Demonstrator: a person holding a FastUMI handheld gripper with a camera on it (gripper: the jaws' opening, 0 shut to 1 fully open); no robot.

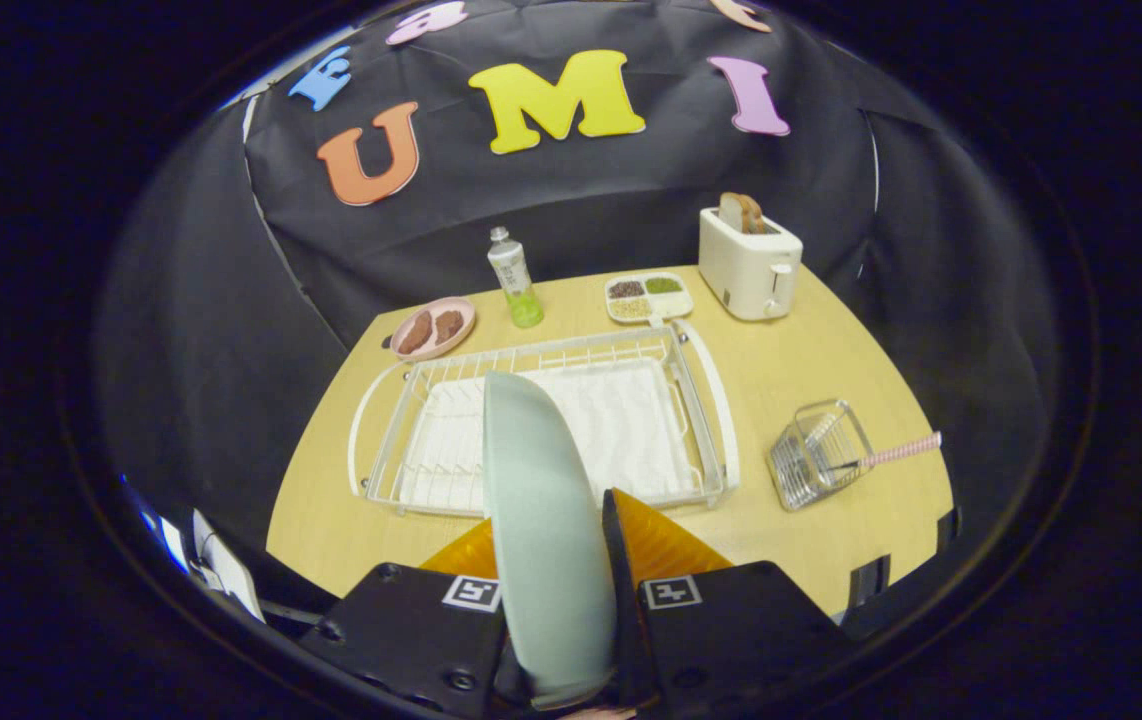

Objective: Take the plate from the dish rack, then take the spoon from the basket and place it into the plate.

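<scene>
Wooden tabletop [811,350] looks set: your gripper [559,590] is clamped on the pale green plate [541,500], apparently clear of the white wire dish rack [541,420]. Pink-handled spoon [896,452] waits in the wire basket [816,465] at 2 o'clock.

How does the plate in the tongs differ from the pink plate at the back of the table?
The grey-green plate stands on edge, clamped between the tongs; the pink plate lies flat on the table. The grey-green one carries nothing; the pink one holds two brown pieces of food. The held plate is above the dish rack's near edge; the pink sits beyond the rack. Both are round.
</scene>
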